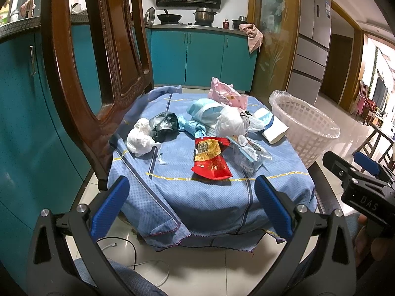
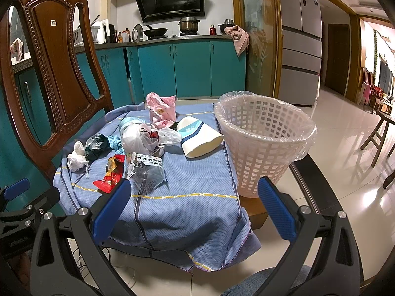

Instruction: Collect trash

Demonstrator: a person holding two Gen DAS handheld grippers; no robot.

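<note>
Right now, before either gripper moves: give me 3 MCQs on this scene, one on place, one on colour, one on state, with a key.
1. Where does the white basket stand relative to the trash pile?
A. To its right, at the cloth's edge
B. Behind the chair
C. On the kitchen counter

2. What colour is the snack wrapper nearest the left gripper?
A. Green
B. Red
C. White

3. What state is the right gripper in?
A. Shut on a wrapper
B. Shut, empty
C. Open, empty

Key: 1 A, the right wrist view shows it right of the blue cloth. 2 B, the wrapper is red with a yellow patch. 3 C, its fingers stand wide apart with nothing between them.
</note>
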